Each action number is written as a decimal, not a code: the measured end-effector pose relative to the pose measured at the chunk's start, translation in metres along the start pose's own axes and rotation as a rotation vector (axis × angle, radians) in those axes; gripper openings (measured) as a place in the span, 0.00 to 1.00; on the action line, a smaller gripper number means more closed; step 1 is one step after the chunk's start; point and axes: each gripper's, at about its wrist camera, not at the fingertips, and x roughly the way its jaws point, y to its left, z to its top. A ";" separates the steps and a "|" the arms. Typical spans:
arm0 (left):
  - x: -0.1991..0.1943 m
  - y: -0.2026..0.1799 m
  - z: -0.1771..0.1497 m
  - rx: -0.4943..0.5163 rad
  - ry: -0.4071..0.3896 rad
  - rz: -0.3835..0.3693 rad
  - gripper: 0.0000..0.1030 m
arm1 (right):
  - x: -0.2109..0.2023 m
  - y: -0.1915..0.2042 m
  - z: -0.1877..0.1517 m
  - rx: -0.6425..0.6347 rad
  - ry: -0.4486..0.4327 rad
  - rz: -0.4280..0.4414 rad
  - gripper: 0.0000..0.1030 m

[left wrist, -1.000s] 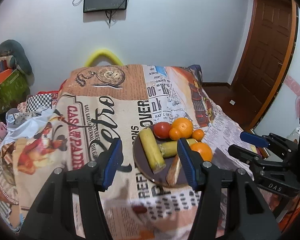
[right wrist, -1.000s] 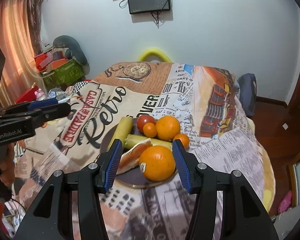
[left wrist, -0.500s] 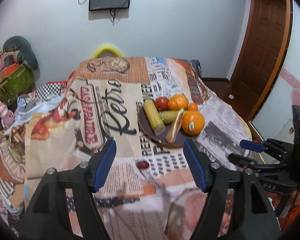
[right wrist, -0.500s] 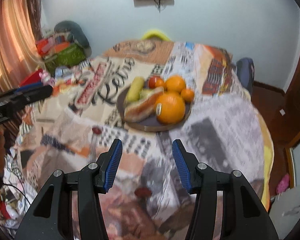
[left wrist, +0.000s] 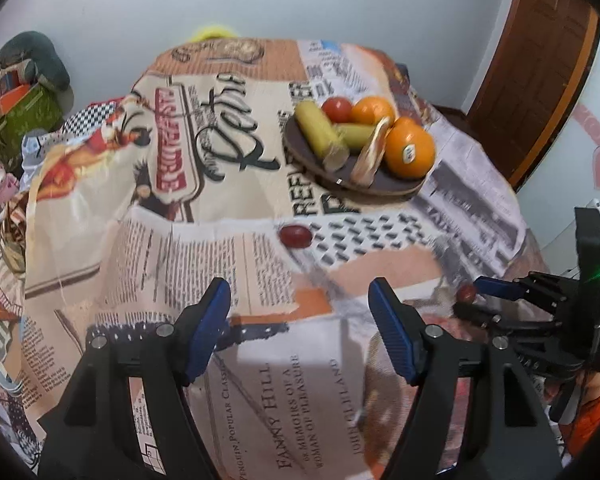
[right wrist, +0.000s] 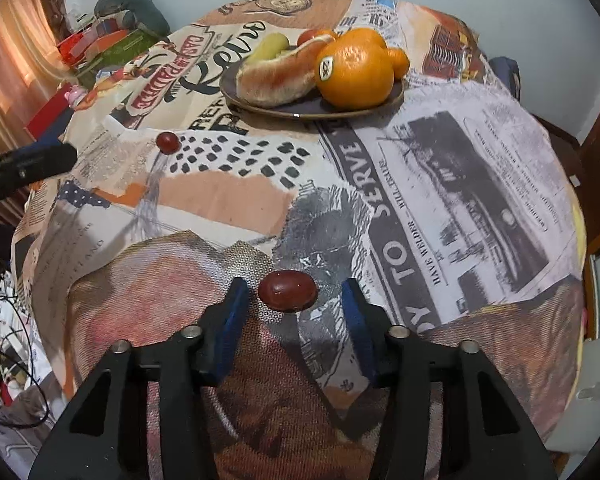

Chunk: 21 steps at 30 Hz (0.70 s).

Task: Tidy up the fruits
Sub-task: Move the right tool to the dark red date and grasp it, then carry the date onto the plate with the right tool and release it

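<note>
Hanging over the near part of the cloth-covered worktop [left wrist: 228, 264], the left claw [left wrist: 300, 312] stands released, its blue pads spread well apart with only printed cloth between them; its jaws have just been opening. Ahead of it, a small dark red grape-like fruit [left wrist: 296, 236] lies alone on the cloth, apart from both pads and nearer the plate than the claw. Beyond that, the dark plate [left wrist: 300, 152] carries a yellow-green corn-like piece [left wrist: 318, 132], a red tomato [left wrist: 337, 109], a bread-like roll [left wrist: 370, 152] and a large orange [left wrist: 410, 154] with a sticker, with another orange behind.

Further right, the right claw [right wrist: 294, 300] points down at the near edge of the worktop, with a second red fruit [right wrist: 287, 290] lying on the cloth between its pads. Its jaws have just been closing and stand narrow, yet a thin gap shows on each side of the fruit, so the pads do not press on it. In the left wrist view the same claw appears at the right edge, the fruit [left wrist: 467, 293] at its tips.
</note>
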 end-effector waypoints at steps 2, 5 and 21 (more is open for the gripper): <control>0.007 0.004 -0.002 -0.006 0.014 0.003 0.69 | 0.000 -0.001 0.001 -0.006 -0.006 0.005 0.28; 0.018 0.009 -0.001 -0.015 0.033 -0.002 0.69 | -0.002 0.002 0.003 -0.024 -0.007 0.006 0.26; 0.083 0.007 0.034 0.009 0.082 -0.021 0.51 | -0.012 -0.016 0.056 -0.010 -0.132 -0.003 0.27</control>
